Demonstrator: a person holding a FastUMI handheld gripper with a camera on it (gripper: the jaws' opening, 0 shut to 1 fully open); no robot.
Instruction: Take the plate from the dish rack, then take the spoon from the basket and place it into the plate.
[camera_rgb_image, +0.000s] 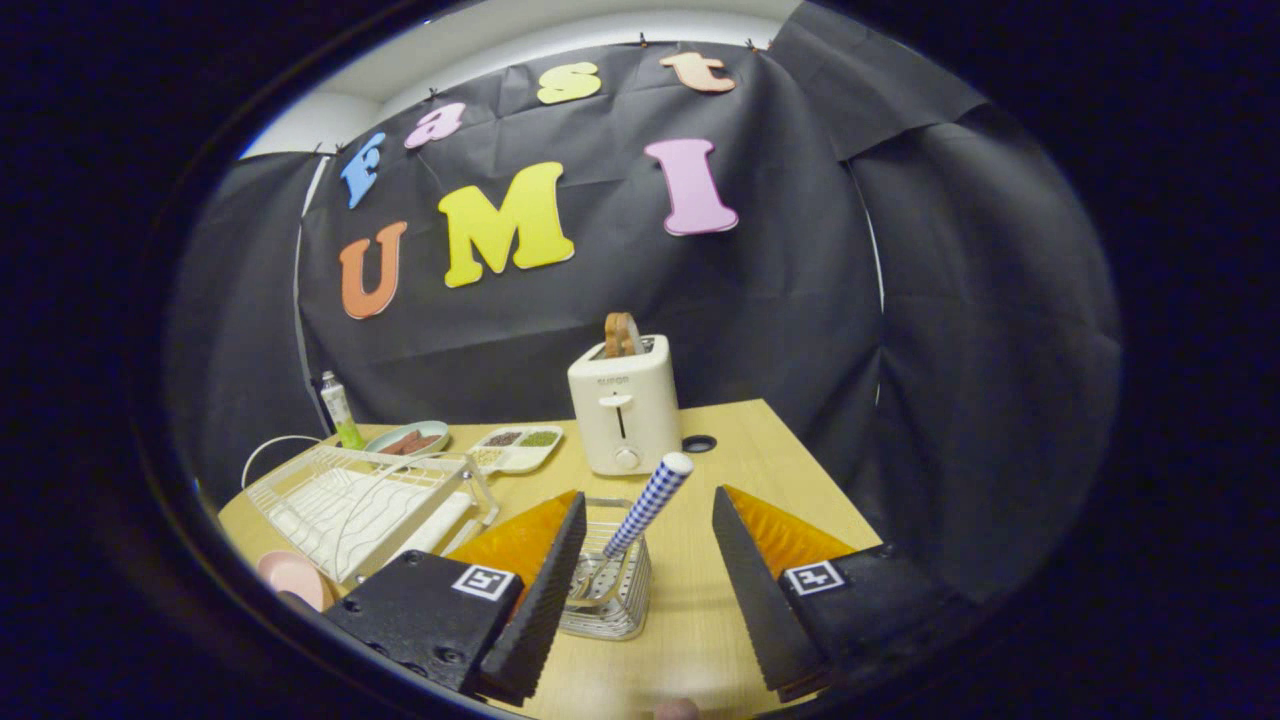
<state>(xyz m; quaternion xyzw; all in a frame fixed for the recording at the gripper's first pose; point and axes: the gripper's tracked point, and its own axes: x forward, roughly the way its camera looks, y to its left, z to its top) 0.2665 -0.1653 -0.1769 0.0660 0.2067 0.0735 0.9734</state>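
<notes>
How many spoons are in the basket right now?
1. The spoon stands tilted in the basket, between the open gripper's fingers, its checked handle leaning toward the toaster. The basket wall could hide others.

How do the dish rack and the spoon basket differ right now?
The dish rack is a wide, low white wire frame with nothing standing in its slots; the basket is a narrow, upright metal cup holding the checked-handled spoon. The rack lies off beside one finger; the basket stands between the fingers of the open gripper. Both rest on the wooden table.
</notes>
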